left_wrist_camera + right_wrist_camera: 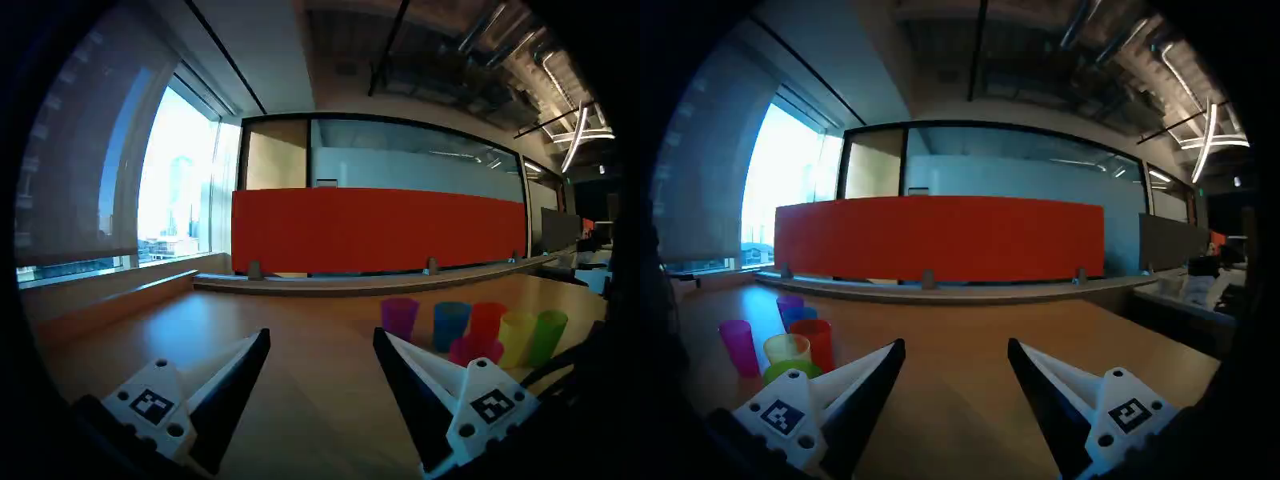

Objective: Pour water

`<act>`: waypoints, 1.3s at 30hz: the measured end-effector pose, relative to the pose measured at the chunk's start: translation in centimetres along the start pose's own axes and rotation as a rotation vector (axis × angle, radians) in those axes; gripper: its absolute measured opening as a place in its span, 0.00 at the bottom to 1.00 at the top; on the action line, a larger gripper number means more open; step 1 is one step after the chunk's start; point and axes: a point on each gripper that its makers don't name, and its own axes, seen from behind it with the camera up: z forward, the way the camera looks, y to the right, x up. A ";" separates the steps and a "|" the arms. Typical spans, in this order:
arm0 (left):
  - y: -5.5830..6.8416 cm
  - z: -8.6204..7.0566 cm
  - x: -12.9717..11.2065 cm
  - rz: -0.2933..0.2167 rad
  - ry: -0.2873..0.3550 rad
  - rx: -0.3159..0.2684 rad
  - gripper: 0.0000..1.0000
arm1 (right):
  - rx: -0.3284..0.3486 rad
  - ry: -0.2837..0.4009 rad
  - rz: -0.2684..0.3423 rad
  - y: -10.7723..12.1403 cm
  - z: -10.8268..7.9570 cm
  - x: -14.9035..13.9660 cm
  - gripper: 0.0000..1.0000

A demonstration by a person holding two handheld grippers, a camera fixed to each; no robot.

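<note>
Six coloured plastic cups (480, 330) are standing clustered before the long red partition screen (376, 228); left gripper (320, 332) and right gripper (956, 342) are hovering before it, fingers spread, empty.

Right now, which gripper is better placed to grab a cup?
Right gripper, marginally: both are open and empty, but the green cup and yellow cup sit right by its fingers, seemingly nearer.

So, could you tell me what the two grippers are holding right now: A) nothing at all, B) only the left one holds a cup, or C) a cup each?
A: the left gripper and the right gripper both stand open over the bare table, and the cups stand apart from their fingers.
</note>
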 end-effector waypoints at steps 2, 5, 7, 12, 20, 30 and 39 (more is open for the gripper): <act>0.2 0.0 0.2 -0.002 0.000 -0.009 0.96 | 0.003 0.002 -0.002 -0.3 -0.5 1.0 0.99; 0.5 0.0 1.1 -0.002 -0.002 -0.025 0.96 | 0.009 0.007 -0.005 -0.6 -0.8 2.6 0.99; 0.7 0.0 1.9 0.002 -0.001 -0.039 0.96 | 0.011 0.006 -0.009 -0.7 -1.0 3.6 0.99; 1.1 0.3 4.2 0.026 0.003 -0.079 0.96 | 0.023 0.006 -0.018 -1.2 -1.3 5.6 0.99; 2.4 1.0 4.7 0.085 -0.034 -0.174 0.96 | 0.084 -0.027 -0.054 -2.9 -1.6 5.5 0.99; 4.5 2.4 4.6 0.147 -0.093 -0.294 0.96 | 0.165 -0.070 -0.065 -4.5 -1.5 5.3 0.99; 6.1 3.7 5.3 0.201 -0.133 -0.389 0.96 | 0.282 -0.141 -0.106 -6.5 -1.9 4.5 1.00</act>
